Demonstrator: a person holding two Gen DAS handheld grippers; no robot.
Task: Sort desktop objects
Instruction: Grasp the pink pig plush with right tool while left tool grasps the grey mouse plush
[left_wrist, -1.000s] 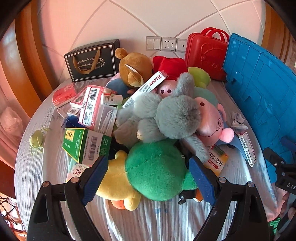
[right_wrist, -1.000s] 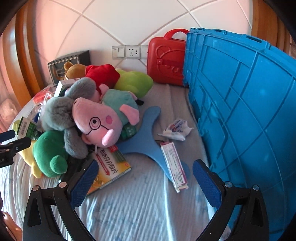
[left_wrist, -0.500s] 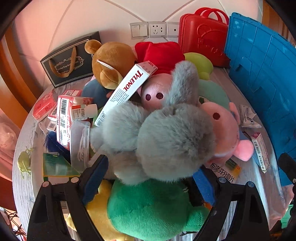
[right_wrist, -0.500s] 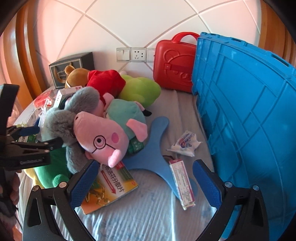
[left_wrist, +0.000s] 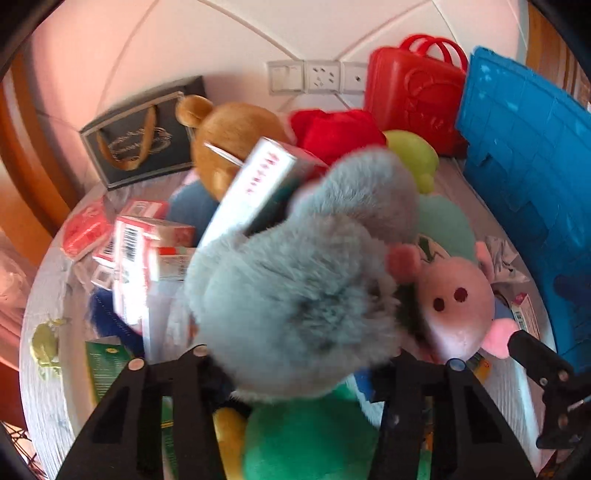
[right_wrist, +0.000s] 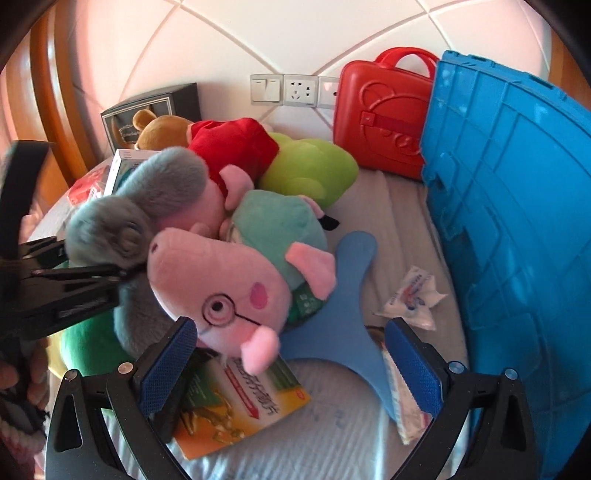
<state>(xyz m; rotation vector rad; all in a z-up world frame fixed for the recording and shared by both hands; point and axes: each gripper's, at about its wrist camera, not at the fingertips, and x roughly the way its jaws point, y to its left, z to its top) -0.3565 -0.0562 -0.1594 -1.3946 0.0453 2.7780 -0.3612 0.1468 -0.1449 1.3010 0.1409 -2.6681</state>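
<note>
A pile of plush toys lies on the round table. A grey plush elephant (left_wrist: 306, 280) fills the left wrist view, and my left gripper (left_wrist: 295, 373) is shut on it; its pads are hidden by the fur. It also shows in the right wrist view (right_wrist: 110, 229), with the left gripper (right_wrist: 74, 288) clamped on it. A pink pig plush with glasses (right_wrist: 229, 291) lies beside it. My right gripper (right_wrist: 291, 365) is open, its jaws around the pig's snout and a blue flat plush (right_wrist: 340, 314).
A blue crate (right_wrist: 517, 221) stands at the right, a red case (right_wrist: 380, 122) and a black gift bag (left_wrist: 140, 147) at the back. Medicine boxes (left_wrist: 140, 251) lie left of the pile, a yellow-green box (right_wrist: 236, 402) and a toothpaste box (right_wrist: 402, 398) near my right gripper. A green plush (left_wrist: 306, 439) lies below the elephant.
My left gripper moved forward over the green plush and closed on the grey elephant. My right gripper moved forward toward the pig plush and stays open.
</note>
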